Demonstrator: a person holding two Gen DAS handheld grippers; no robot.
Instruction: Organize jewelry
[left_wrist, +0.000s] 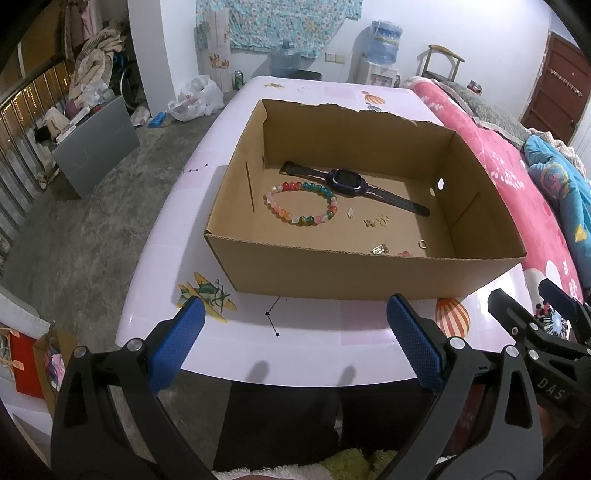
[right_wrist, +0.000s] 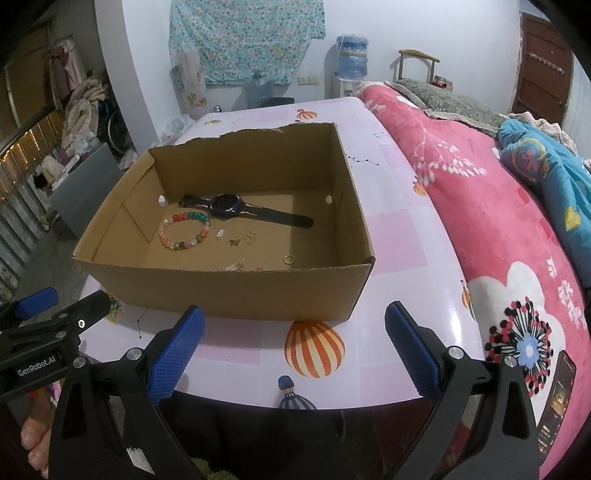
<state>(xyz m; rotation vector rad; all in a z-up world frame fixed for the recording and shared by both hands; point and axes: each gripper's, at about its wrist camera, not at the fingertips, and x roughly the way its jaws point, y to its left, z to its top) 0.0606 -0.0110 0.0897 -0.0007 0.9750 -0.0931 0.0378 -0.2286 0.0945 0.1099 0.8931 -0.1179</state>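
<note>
Left wrist view: cardboard box (left_wrist: 332, 273) near the counter's (left_wrist: 314, 354) front edge already holds watch (left_wrist: 349, 181), bead bracelet (left_wrist: 301, 203) and ring (left_wrist: 422, 243) — left gripper (left_wrist: 295, 332) and right gripper (right_wrist: 293, 332), jaws spread and empty, hover short of it, probably finished

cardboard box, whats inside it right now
Inside the cardboard box: a dark watch, a bead bracelet, a gold ring and a few small charms. The near wall hides the front strip of the floor, so more may lie there.
</note>
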